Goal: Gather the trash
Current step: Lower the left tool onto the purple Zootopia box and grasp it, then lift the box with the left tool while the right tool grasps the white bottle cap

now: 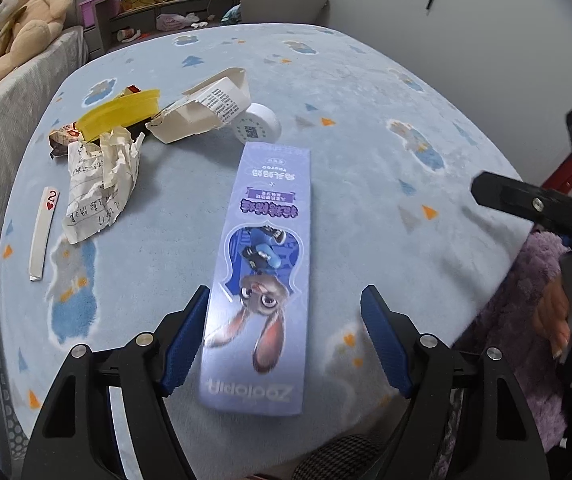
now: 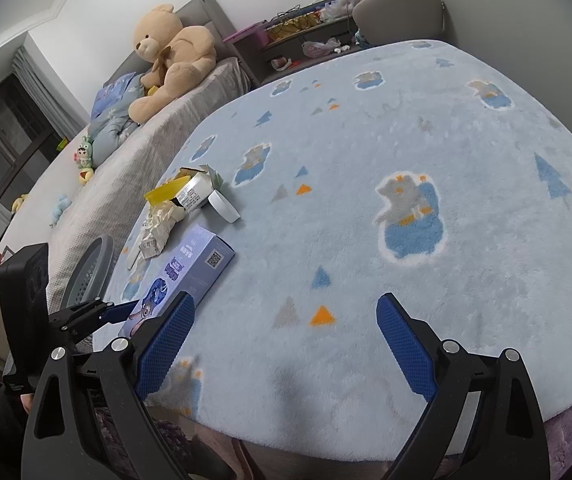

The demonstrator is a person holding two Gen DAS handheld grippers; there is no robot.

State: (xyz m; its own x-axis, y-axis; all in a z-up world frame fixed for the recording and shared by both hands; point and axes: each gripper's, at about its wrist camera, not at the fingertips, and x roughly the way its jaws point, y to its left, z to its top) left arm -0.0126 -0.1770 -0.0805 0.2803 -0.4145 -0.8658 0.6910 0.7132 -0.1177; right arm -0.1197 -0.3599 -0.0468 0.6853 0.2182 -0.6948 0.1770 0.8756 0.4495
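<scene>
One long purple toothpaste carton fills the left wrist view, flat on the pale blue fleece cover of the tabletop. Its long axis runs straight away from the left tongs, near end between the two spread blue pads, left pad just beside the carton's edge, right pad apart from it. Left tongs: wide, holding nothing. Print: cartoon rabbit, "Zootopia" upside down at the near end, Chinese lettering farther up, too small to read.

Beyond it, a trash cluster: white round lid with QR code, torn white box with fine print, yellow plastic piece, crumpled handwritten paper, snack wrapper, bent playing card, two of hearts. Right tongs enter at the right edge.

Right wrist view: right tongs wide, empty, over bare fleece. Carton lies to their left, QR code on its end; left tongs at its near end, judged the nearer for the pickup. Teddy bear on the bed behind
</scene>
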